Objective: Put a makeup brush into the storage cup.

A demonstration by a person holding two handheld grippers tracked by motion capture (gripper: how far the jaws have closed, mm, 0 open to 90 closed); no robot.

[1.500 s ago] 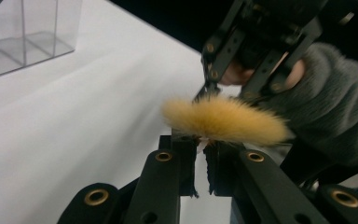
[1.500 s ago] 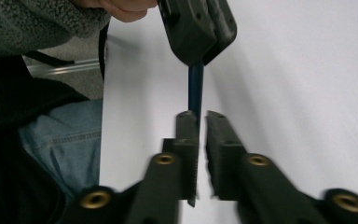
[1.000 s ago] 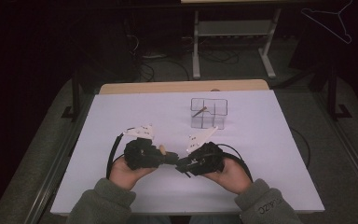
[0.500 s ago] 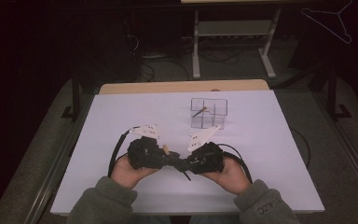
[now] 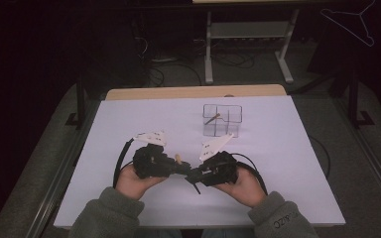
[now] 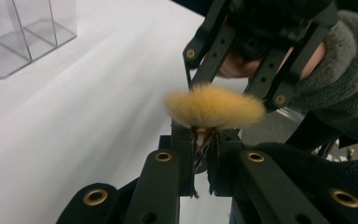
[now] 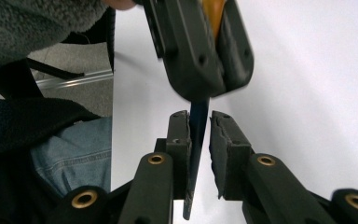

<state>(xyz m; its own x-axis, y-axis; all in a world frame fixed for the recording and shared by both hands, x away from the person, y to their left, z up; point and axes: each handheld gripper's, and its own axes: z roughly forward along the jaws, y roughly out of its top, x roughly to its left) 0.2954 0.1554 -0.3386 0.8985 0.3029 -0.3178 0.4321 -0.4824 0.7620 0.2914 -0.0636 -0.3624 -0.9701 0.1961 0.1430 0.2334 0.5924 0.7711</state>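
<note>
A makeup brush with a tan bristle tuft [image 6: 214, 106] and a dark blue handle [image 7: 198, 135] hangs between both grippers above the white table [image 5: 129, 124]. My left gripper [image 6: 200, 140] is shut on the brush just below the tuft. From the opposite side my right gripper [image 7: 198, 126] has its pads closed around the handle, with barely a sliver of gap. In the high view the left gripper [image 5: 181, 168] and right gripper [image 5: 194, 177] meet tip to tip near the front edge. The tuft [image 5: 178, 158] peeks above them, and the handle's end [image 5: 197, 188] sticks out toward the person.
A clear compartmented box [image 5: 222, 119] stands at mid-table beyond the grippers, with a thin stick [image 5: 212, 119] leaning inside; its corner is also in the left gripper view [image 6: 23, 32]. Cables loop beside both hands. A metal rack and a wire hanger are behind the table.
The two grippers have stayed tip to tip and turned slightly. The handle's end now pokes out below the right gripper toward the person, and the tuft shows above the left one.
</note>
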